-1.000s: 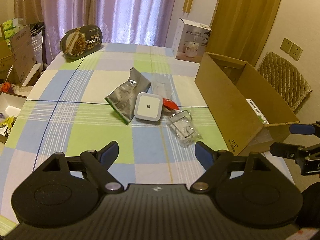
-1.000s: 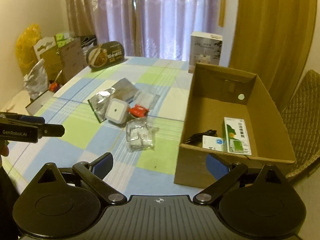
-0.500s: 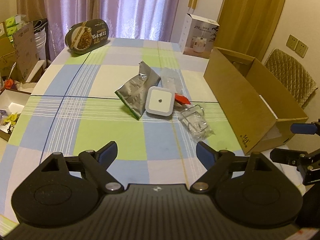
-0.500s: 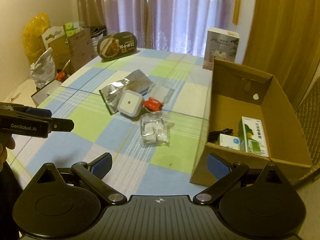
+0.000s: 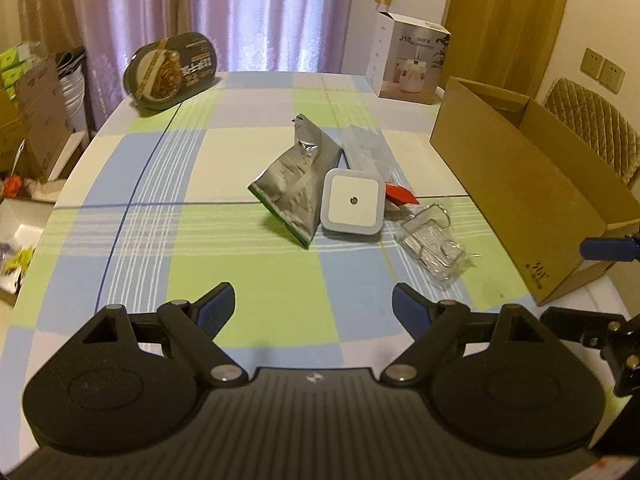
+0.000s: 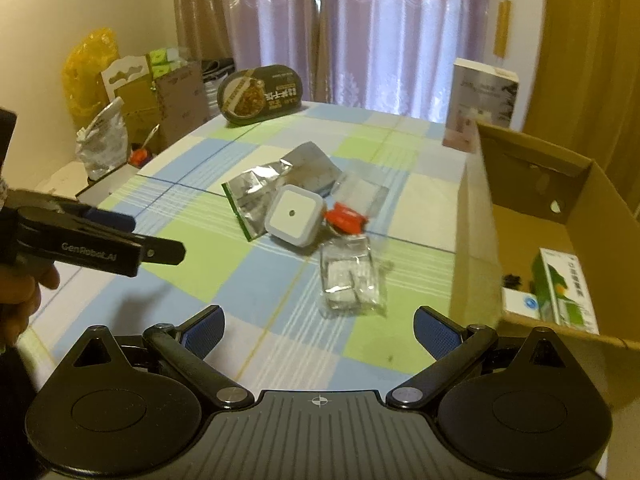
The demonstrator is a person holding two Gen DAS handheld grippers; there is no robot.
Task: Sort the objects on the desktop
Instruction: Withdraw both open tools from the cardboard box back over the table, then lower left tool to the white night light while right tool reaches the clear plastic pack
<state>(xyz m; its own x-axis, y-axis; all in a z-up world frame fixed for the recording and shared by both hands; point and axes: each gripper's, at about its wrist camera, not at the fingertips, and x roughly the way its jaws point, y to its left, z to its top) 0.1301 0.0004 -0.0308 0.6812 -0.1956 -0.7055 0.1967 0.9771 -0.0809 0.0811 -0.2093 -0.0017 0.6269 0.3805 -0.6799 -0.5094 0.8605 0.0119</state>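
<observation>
Both claws spread wide, empty: left gripper point(image 5: 313, 303), right gripper point(image 6: 319, 327). Risk: the clear bag point(image 6: 351, 276) is slick and crinkly, so a shallow pinch likely slips, or drags the white square light point(image 6: 294, 216) and red packet point(image 6: 345, 217) just beside it. Pile sits mid-table, near the cardboard box point(image 6: 532, 216). The foil pouch point(image 5: 294, 184) is crumpled and torn open.

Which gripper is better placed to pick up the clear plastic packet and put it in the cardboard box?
Probably the right gripper: it is open, the clear packet lies just ahead of it, and the cardboard box is on its side. The left gripper is open too, but farther from the box.
</observation>
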